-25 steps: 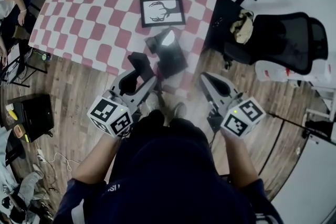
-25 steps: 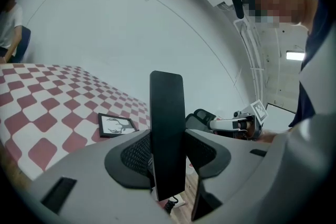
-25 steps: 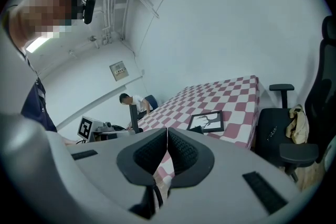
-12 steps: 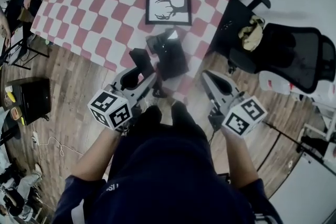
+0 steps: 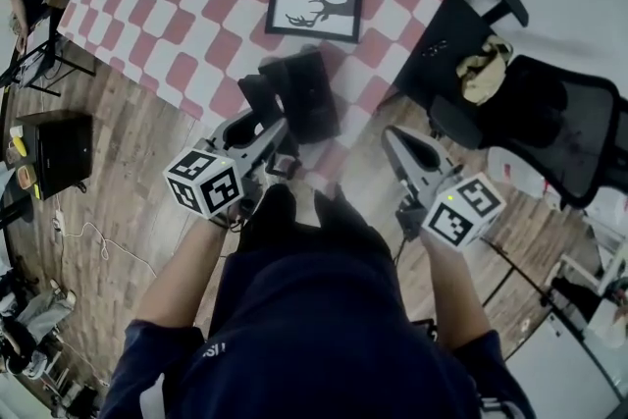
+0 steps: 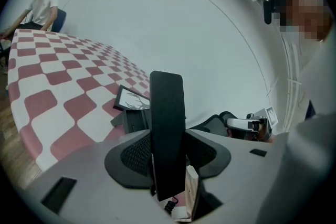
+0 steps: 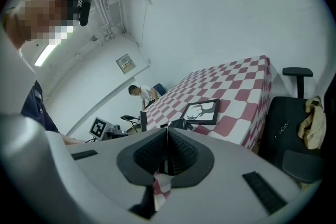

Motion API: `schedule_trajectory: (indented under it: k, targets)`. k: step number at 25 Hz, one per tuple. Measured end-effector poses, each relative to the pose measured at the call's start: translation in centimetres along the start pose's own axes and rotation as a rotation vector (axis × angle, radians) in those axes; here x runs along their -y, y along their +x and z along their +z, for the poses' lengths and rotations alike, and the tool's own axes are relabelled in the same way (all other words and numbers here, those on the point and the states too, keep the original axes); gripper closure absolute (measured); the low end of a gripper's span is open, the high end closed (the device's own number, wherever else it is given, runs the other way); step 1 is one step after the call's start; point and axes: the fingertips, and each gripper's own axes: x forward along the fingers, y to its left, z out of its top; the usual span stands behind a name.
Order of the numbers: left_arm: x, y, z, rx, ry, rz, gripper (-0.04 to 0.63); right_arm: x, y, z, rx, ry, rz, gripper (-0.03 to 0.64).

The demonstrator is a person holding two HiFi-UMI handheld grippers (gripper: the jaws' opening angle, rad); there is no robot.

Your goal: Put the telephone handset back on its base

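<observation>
The black telephone base [image 5: 312, 93] sits at the near edge of the red-and-white checked table [image 5: 177, 25]. My left gripper [image 5: 257, 130] is shut on the black handset [image 5: 256, 97], which hangs just left of the base, close beside it. In the left gripper view the handset [image 6: 167, 113] stands upright between the jaws, with the base [image 6: 131, 120] behind it. My right gripper [image 5: 394, 138] hovers off the table's near right corner with its jaws shut on nothing. From the right gripper [image 7: 166, 153] view, the base [image 7: 177, 124] lies ahead.
A framed deer picture [image 5: 314, 7] lies on the table beyond the base. A black office chair [image 5: 530, 113] with a cloth on it stands to the right. A black box [image 5: 61, 152] sits on the wooden floor at left. A person [image 6: 42, 0] sits at the table's far end.
The person has stepped closer to the table. My left gripper has carried the handset forward, nearer the base's left side. The right gripper stays shut and has barely moved.
</observation>
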Motion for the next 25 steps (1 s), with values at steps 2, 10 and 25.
schedule_trajectory:
  k: [2, 10, 25]
  targets:
    - [-0.6, 0.7, -0.3, -0.006, -0.008, 0.018, 0.374, 0.8, -0.1, -0.1, -0.013, -0.001, 0.008, 0.6]
    - [-2.4, 2.2, -2.1, -0.052, -0.055, 0.092, 0.374, 2.5, 0.2, -0.8, -0.062, 0.003, 0.041, 0.6]
    - [-3.8, 3.9, -4.0, -0.067, -0.147, 0.151, 0.374, 4.1, 0.7, -1.8, -0.114, -0.004, 0.065, 0.6]
